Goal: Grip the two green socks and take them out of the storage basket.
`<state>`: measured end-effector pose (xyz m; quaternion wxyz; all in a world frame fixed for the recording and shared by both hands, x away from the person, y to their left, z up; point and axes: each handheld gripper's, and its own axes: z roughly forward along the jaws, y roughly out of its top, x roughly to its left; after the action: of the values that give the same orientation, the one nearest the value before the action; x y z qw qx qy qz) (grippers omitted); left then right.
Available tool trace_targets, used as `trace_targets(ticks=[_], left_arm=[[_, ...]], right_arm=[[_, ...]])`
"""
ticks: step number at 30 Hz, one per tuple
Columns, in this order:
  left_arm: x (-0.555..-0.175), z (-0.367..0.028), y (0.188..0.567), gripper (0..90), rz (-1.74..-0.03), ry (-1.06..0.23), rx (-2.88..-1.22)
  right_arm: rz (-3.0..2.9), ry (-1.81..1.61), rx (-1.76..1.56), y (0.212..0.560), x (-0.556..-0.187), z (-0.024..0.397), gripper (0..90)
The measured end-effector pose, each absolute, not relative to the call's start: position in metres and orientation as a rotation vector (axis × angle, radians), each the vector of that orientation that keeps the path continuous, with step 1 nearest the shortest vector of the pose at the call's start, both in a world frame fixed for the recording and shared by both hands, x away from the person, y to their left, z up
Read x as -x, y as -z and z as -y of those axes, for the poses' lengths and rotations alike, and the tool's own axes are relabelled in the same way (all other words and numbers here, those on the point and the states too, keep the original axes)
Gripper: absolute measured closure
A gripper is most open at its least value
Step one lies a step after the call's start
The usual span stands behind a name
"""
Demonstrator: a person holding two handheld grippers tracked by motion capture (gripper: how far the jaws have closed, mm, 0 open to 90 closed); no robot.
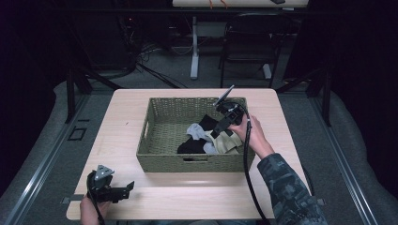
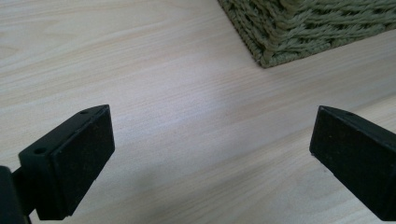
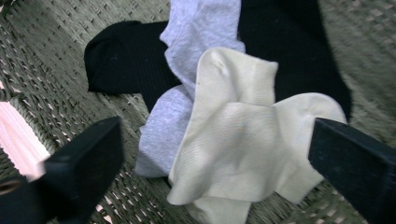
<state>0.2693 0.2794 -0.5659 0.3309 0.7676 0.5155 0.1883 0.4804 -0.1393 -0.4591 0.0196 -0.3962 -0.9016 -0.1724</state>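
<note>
Right tongs (image 1: 217, 132) dip into the basket (image 1: 155, 140) mid-counter, spread for a sock. Left tongs (image 2: 205, 154) rest idle and spread over bare counter (image 2: 163, 93), near left. Right gripper view: cream sock (image 3: 238, 140) lies between the spread jaws, unpinched.

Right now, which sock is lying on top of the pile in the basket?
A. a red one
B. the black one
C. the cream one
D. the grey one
C: in the right gripper view the cream sock lies over the grey sock and the black sock, inside the woven basket, with the right claw open above it.
</note>
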Motion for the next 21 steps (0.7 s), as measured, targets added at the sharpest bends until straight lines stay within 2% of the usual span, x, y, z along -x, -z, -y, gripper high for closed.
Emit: trace_targets(ticks=[5, 13, 17, 20, 21], left_arm=[[-0.269, -0.28, 0.566, 0.0, -1.344, -0.488, -2.01], [-0.27, -0.279, 0.566, 0.0, -1.352, -0.489, -2.016], [-0.27, -0.279, 0.566, 0.0, -1.352, -0.49, -2.015], [-0.27, -0.279, 0.566, 0.0, -1.352, -0.489, -2.018], [-0.27, -0.279, 0.566, 0.0, -1.353, -0.489, -2.018]], right_arm=[[2.79, 0.495, 1.287, 0.472, -0.482, 0.134, 14.7], [2.792, 0.392, 1.328, 0.485, -0.483, 0.128, 24.4], [2.821, 0.321, 1.325, 0.492, -0.485, 0.126, 34.5], [2.819, 0.317, 1.35, 0.497, -0.485, 0.125, 45.6], [2.817, 0.308, 1.357, 0.498, -0.485, 0.125, 52.8]])
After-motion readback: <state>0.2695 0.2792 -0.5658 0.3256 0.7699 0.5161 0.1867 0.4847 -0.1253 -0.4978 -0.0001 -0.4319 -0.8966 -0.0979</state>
